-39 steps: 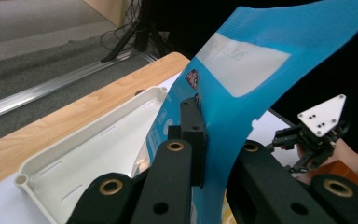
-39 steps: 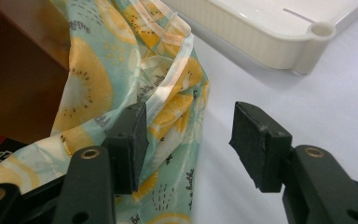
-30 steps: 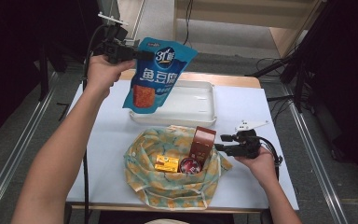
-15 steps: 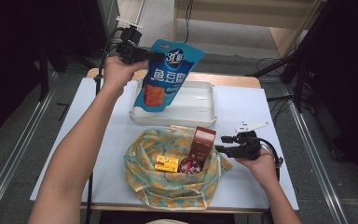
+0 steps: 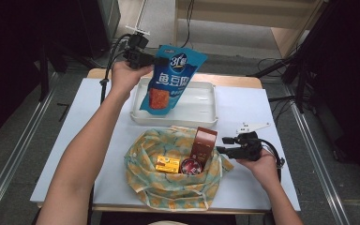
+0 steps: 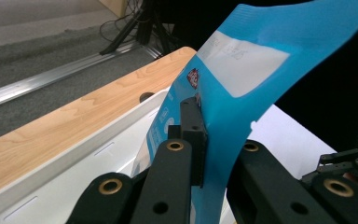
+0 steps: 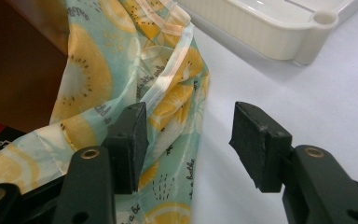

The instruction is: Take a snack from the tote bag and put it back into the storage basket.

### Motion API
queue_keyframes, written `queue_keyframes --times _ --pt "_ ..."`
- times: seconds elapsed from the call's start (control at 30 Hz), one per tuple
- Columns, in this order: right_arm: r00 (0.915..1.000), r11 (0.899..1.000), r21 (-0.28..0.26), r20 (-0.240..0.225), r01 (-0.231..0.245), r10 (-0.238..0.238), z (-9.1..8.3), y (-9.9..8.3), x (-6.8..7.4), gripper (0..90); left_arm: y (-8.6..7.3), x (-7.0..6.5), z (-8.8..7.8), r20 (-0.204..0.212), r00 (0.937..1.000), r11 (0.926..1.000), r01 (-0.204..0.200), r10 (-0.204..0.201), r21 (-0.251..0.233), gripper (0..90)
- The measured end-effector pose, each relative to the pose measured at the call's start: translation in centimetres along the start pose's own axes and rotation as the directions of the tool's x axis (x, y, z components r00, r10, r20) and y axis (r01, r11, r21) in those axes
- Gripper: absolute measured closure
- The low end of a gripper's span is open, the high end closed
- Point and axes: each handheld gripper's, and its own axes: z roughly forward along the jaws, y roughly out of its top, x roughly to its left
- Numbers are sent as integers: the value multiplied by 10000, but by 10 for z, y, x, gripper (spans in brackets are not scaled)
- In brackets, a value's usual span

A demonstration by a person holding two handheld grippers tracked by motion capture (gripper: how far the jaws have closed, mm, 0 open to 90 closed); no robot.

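Note:
A blue snack pouch [image 5: 169, 79] with an orange window hangs upright over the white tray [image 5: 205, 117]. My left gripper [image 5: 161, 60] is shut on the pouch's top left corner. In the left gripper view the pads [image 6: 194, 135] pinch the blue pouch [image 6: 242, 88] above the tray rim [image 6: 88, 142]. My right gripper [image 5: 220, 146] rests open on the table at the right edge of the fruit-print cloth bag [image 5: 168, 190]. In the right gripper view its jaws [image 7: 186, 140] stand apart, and the left pad is against the cloth bag [image 7: 88, 79].
The open cloth bag holds a brown box [image 5: 203, 142], a small yellow box [image 5: 167, 164] and a round red tin [image 5: 190, 167]. The white table [image 5: 98, 140] has a wooden strip [image 6: 70, 123] along its far edge. Cables trail from both grippers.
My left gripper has carried the blue pouch to the right and lower, from left of the tray to over it. The right gripper has stayed in place.

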Motion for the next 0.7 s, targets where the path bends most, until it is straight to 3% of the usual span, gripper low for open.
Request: queue_keyframes --times 0.27,0.4,0.7 --pt "10000 10000 68 43 58 -58 1 0 1 471 -14 5 -10 -610 9976 9990 -294 314 333 888" --pt "10000 10000 87 54 42 -42 1 0 1 471 -22 9 -17 -573 9982 9998 -149 156 132 888" --pt "9999 9998 172 90 77 -79 3 0 1 472 -31 13 -18 -828 9962 9993 -241 264 292 884"
